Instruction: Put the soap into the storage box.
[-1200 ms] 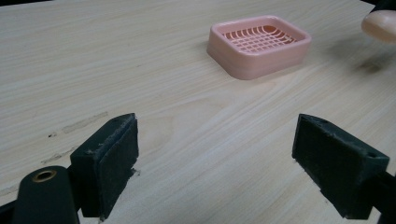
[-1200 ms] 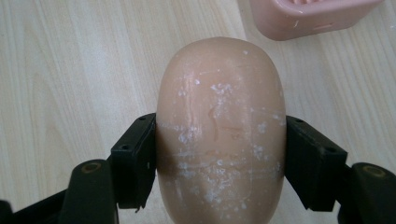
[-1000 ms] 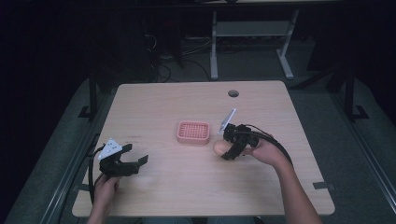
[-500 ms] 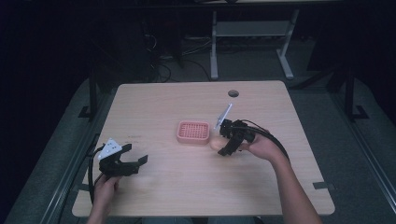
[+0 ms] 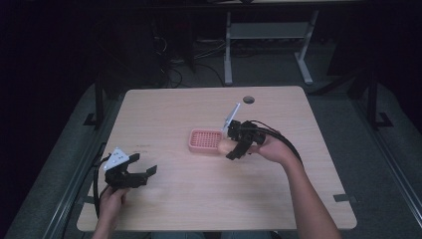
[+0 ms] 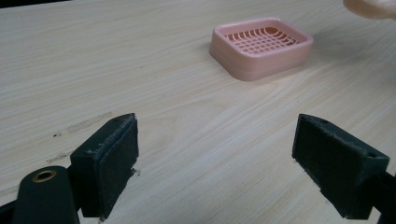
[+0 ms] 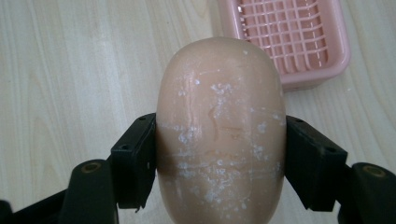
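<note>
A smooth peach oval soap bar [image 7: 219,135], scuffed with white flecks, is held off the table just beside the pink slotted soap dish [image 5: 205,140], which sits empty mid-table

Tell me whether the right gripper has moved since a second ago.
Yes. The right gripper, shut on the soap, has shifted up the high view toward the pink soap dish, which stays put.

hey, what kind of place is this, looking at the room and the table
Probably a lab or recording workspace rather than a home. A bare wooden table with a cable hole stands in a dark room, loose cables lie on the floor behind it, and a metal desk frame stands further back.
</note>
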Action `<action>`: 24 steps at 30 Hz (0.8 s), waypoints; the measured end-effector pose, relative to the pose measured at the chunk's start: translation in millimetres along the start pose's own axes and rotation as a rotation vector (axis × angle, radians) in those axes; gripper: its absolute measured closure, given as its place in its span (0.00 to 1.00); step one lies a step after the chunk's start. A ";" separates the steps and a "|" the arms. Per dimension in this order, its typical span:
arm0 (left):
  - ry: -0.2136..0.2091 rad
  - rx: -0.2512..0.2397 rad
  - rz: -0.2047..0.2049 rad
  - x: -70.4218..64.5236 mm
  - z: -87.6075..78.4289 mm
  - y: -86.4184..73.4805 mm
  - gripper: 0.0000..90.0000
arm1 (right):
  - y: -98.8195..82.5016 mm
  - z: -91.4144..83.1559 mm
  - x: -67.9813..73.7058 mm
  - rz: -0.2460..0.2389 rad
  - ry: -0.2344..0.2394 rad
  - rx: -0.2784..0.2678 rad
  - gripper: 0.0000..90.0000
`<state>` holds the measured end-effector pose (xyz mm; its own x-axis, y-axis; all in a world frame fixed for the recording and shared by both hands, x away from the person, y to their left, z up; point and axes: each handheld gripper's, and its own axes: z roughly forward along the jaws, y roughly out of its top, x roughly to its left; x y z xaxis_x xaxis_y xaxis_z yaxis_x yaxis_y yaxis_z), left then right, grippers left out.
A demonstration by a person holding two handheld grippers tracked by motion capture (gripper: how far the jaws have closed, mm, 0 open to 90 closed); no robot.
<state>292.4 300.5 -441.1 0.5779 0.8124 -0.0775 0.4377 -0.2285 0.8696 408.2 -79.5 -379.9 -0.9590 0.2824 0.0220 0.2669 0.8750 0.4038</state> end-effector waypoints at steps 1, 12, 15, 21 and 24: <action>0.000 0.001 0.002 -0.1 0.0 0.0 0.16 | 1.4 -0.2 -0.4 0.000 -0.004 0.003 0.36; 0.000 0.000 0.001 -0.9 0.0 0.2 0.16 | 13.3 -0.7 -5.5 -0.007 0.006 -0.010 0.36; 0.000 -0.005 0.002 -0.8 0.6 0.0 0.16 | 15.8 0.6 -7.5 -0.012 0.002 0.002 0.36; 0.001 -0.005 -0.001 -0.7 0.4 0.3 0.16 | 23.4 0.2 -11.6 -0.010 0.003 0.005 0.36; 0.001 -0.004 0.000 -0.5 -0.1 0.4 0.16 | 26.0 0.5 -14.9 -0.018 0.008 -0.013 0.36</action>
<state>292.2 300.0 -440.6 0.5768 0.8132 -0.0772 0.4353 -0.2261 0.8714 429.5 -60.8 -370.2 -0.9644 0.2635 0.0220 0.2485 0.8747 0.4161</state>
